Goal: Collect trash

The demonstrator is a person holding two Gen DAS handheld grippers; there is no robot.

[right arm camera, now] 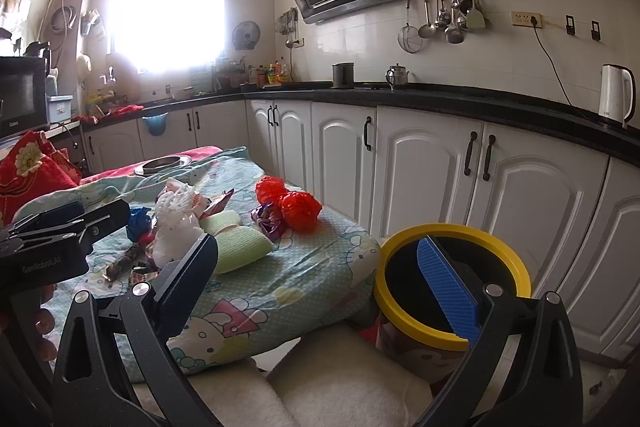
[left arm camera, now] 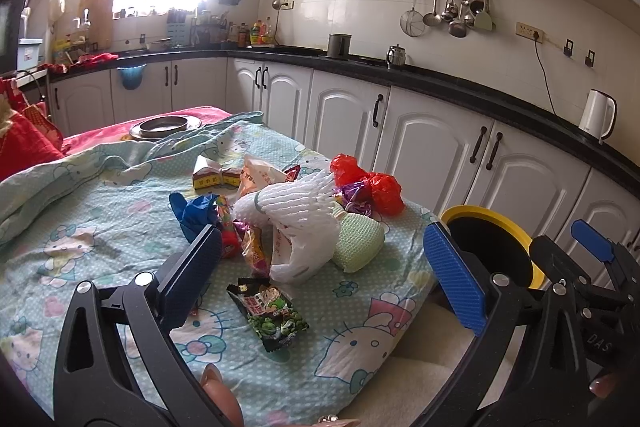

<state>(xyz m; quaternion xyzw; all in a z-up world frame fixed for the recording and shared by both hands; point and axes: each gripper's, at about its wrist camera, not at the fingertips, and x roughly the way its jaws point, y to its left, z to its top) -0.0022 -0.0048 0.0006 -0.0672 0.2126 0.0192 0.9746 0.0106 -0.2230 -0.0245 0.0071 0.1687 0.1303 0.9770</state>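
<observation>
A heap of trash lies on the Hello Kitty cloth (left arm camera: 100,227): white foam netting (left arm camera: 296,203), a white plastic bag (left arm camera: 304,247), red plastic bags (left arm camera: 372,183), a green sponge (left arm camera: 356,243), a blue glove (left arm camera: 192,211) and a dark green snack wrapper (left arm camera: 268,311) nearest me. My left gripper (left arm camera: 324,267) is open and empty above the wrapper. A yellow-rimmed bin (right arm camera: 452,279) stands beside the table's right corner. My right gripper (right arm camera: 324,283) is open and empty, its right finger over the bin. The red bags (right arm camera: 292,203) and sponge (right arm camera: 236,247) also show in the right wrist view.
A metal dish (left arm camera: 164,127) sits at the table's far end. White cabinets (left arm camera: 420,147) under a black counter run along the right, with a kettle (left arm camera: 598,115). A cream cushion (right arm camera: 320,379) lies below the table edge. My right gripper shows in the left wrist view (left arm camera: 592,267).
</observation>
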